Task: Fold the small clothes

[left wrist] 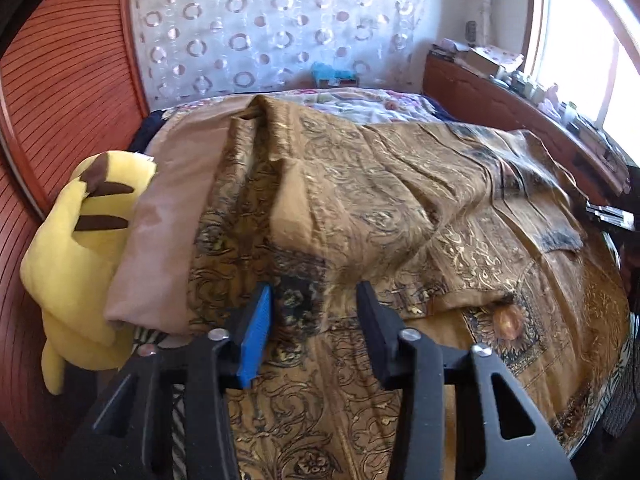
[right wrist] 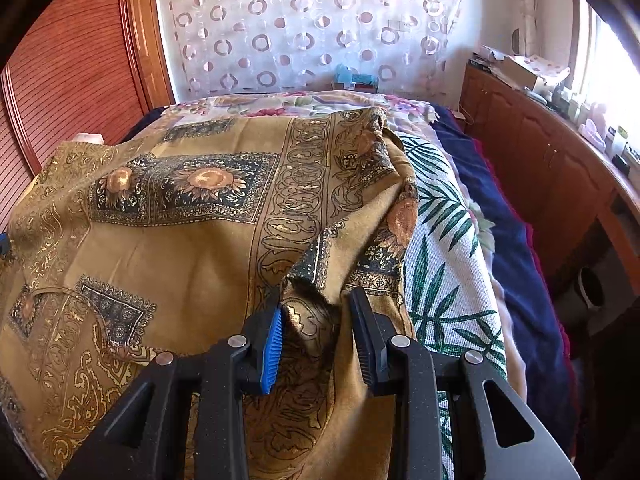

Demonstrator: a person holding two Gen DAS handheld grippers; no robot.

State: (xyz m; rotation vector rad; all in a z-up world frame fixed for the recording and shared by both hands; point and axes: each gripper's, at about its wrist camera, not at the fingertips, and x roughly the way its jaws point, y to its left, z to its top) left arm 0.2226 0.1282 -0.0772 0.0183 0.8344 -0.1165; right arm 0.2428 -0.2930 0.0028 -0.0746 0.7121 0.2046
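Observation:
A golden-brown cloth [left wrist: 360, 200] with dark ornate sunflower prints lies spread and rumpled over the bed. My left gripper [left wrist: 314, 296] is open and hovers just above the cloth's near part, holding nothing. In the right wrist view the same cloth [right wrist: 160, 220] covers the left of the bed. My right gripper [right wrist: 316, 304] is open, and a raised bunch of the cloth's right edge [right wrist: 316, 280] stands between its fingers, one of which has a blue pad [right wrist: 272, 348].
A yellow plush toy [left wrist: 80, 248] and a tan pillow [left wrist: 160, 232] lie at the bed's left. A leaf-print blanket [right wrist: 448, 248] and a blue blanket [right wrist: 516, 240] lie to the right of the cloth. A wooden cabinet [right wrist: 540, 140] with clutter stands under the window.

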